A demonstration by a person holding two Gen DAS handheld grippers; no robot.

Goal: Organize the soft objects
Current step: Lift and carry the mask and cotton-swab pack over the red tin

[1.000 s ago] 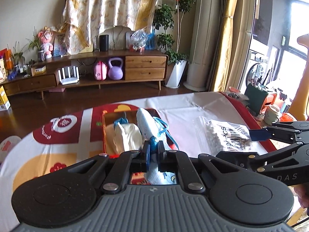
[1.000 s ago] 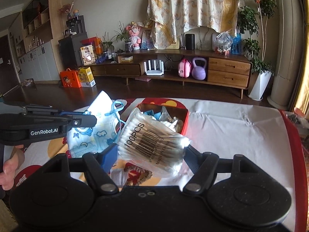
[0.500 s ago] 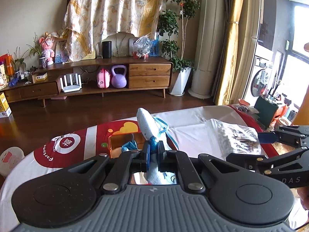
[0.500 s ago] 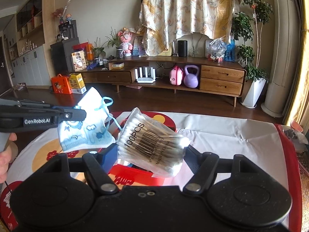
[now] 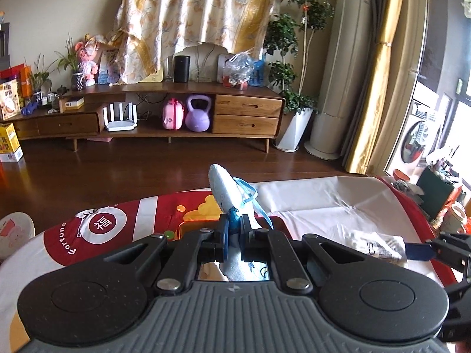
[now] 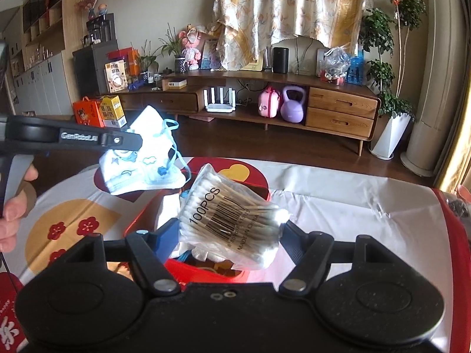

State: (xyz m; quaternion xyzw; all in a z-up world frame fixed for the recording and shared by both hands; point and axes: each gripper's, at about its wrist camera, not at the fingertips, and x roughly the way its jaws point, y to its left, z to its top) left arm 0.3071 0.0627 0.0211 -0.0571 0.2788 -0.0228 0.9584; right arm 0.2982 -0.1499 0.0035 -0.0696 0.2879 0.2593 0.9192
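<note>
1. Here the left hand-held gripper points forward and slightly down over the worktop, its jaws pinched nearly together on a folded child's face mask with blue ear loops.
2. In the right wrist view the same left hand-held gripper reaches in from the left edge, a person's fingers wrapped around its grip, and the face mask hangs from its tip above the worktop's patterned cloth.
3. The right hand-held gripper also tilts downward, its jaws standing fairly wide and clamped on a clear plastic bag of cotton swabs marked "100PCS", held tilted in the air.
4. In the left wrist view the right hand-held gripper shows at the right edge with the bag of cotton swabs at its blue tip.
5. A red box sits on the worktop directly beneath the bag, holding pale soft items, one white and one with a blue part; what they are cannot be told.
</note>
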